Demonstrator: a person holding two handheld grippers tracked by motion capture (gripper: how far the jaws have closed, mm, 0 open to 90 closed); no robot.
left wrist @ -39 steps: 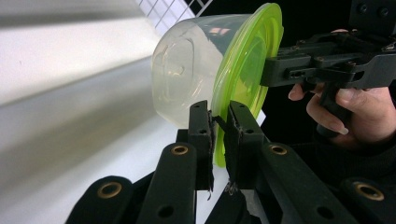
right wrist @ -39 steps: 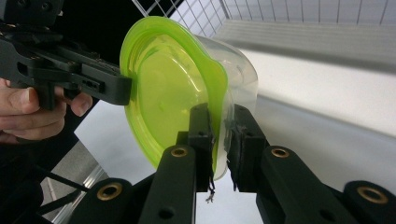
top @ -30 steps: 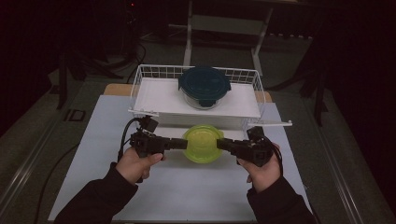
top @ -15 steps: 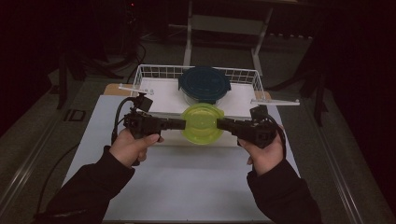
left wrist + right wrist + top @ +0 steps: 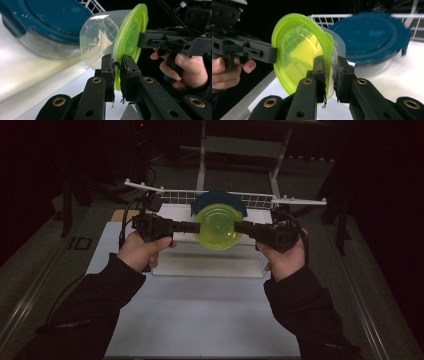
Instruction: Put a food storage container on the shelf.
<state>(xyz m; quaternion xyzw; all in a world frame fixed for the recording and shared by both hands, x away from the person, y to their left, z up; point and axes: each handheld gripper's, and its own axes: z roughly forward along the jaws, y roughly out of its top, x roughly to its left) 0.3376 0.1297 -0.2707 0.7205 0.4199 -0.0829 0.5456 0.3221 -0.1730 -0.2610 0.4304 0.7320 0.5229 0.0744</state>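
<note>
High view first: we see the green-lidded container (image 5: 217,226) held up between our two grippers, tipped so its lid faces us, above the near edge of the white wire basket (image 5: 210,200). Our left gripper (image 5: 196,227) pinches the lid's left rim, and the left gripper view shows its jaws clamped on that rim, the clear bowl (image 5: 100,45) bulging away to the far side. Our right gripper (image 5: 238,227) bites the right rim, jaws closed on it. Just behind sits a blue-lidded container (image 5: 219,200) inside the basket, on the white table (image 5: 200,315).
</note>
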